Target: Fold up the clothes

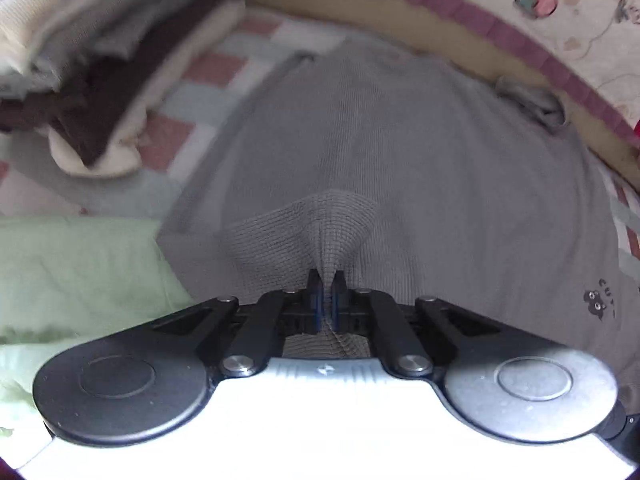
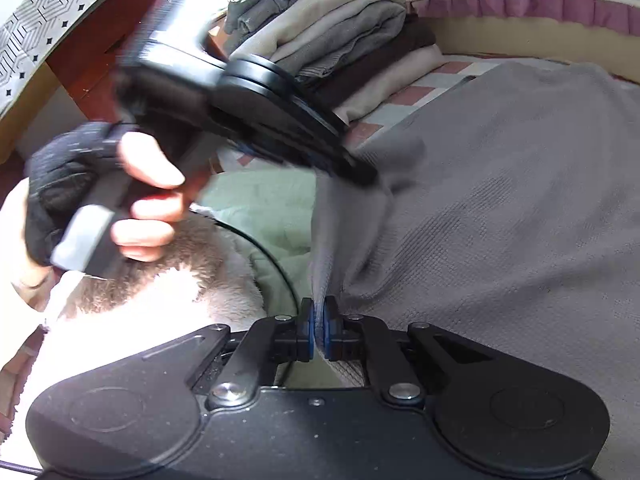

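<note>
A grey waffle-knit garment [image 1: 380, 152] lies spread over the bed, with a small cartoon print near its right edge. My left gripper [image 1: 326, 280] is shut on a pinched fold of this grey cloth, which rises into the jaws. In the right wrist view the same grey garment [image 2: 500, 200] covers the right half. My right gripper [image 2: 319, 308] is shut on its near edge. The left gripper [image 2: 360, 172] shows there too, held by a gloved hand [image 2: 100, 200], clamped on the cloth further up the same edge.
A stack of folded clothes [image 1: 80, 60] in cream, grey and dark brown sits at the back left, and the stack of folded clothes [image 2: 340, 28] also shows in the right wrist view. A pale green cloth [image 1: 72, 272] lies at the left. A checked sheet [image 1: 224, 68] and patterned quilt [image 1: 580, 20] border the garment. A black cable [image 2: 276, 268] runs near the fluffy white fabric [image 2: 140, 320].
</note>
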Motion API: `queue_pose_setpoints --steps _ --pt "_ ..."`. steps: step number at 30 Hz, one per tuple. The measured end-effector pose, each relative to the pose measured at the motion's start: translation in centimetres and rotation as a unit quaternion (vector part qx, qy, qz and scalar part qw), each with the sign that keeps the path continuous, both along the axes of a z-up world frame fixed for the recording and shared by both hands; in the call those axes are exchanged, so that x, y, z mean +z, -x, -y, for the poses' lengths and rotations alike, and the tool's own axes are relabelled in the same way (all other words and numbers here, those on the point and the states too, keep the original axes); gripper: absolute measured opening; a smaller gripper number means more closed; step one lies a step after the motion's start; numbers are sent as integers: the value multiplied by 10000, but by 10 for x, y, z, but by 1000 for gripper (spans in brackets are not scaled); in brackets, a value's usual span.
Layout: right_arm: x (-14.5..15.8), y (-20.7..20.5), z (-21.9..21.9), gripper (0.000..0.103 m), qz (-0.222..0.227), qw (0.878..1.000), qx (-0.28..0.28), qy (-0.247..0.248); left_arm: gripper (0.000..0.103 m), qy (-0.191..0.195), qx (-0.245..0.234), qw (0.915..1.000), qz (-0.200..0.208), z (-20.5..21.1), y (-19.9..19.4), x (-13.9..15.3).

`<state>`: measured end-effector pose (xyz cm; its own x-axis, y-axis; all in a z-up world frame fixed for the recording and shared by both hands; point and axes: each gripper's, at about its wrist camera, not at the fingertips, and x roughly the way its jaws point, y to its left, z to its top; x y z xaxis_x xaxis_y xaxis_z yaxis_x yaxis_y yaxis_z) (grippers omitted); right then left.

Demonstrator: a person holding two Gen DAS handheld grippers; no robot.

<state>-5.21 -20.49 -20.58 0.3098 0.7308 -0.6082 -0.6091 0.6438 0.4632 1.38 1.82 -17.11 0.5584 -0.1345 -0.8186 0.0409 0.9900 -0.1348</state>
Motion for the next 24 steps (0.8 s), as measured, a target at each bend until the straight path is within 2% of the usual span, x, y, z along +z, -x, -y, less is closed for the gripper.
queue_pose_setpoints --steps 1,2,3,4,6,9,11,14,18,21,24 --pt "1 0 5 15 50 9999 -27 140 3 -111 146 9995 252 -5 13 14" --pt "3 0 9 18 100 9995 -55 279 3 11 356 9985 408 -13 26 24" --pt "4 1 14 27 150 9990 -82 418 3 134 566 9967 564 -21 40 34" --pt "6 1 19 43 200 9982 -109 558 3 260 782 9942 687 -29 53 42" --pt "7 7 36 51 276 9948 -133 973 3 355 1091 9904 772 -40 71 47" --pt "7 20 66 56 380 9849 -142 1681 3 248 1200 9897 743 -45 75 44" --pt "6 25 65 56 563 9813 -178 1833 3 297 1251 9888 761 -46 74 44" --pt "5 33 63 56 837 9747 -231 2058 3 352 1400 9844 1008 -42 72 50" --pt "3 44 60 56 1200 9640 -302 2355 3 742 1557 9777 1201 -29 55 61" --pt "1 52 58 56 1471 9544 -354 2573 3 559 1389 9780 1454 -13 55 77" --pt "0 59 56 63 1739 9436 -406 2788 3 605 1428 9759 1533 -18 63 88"
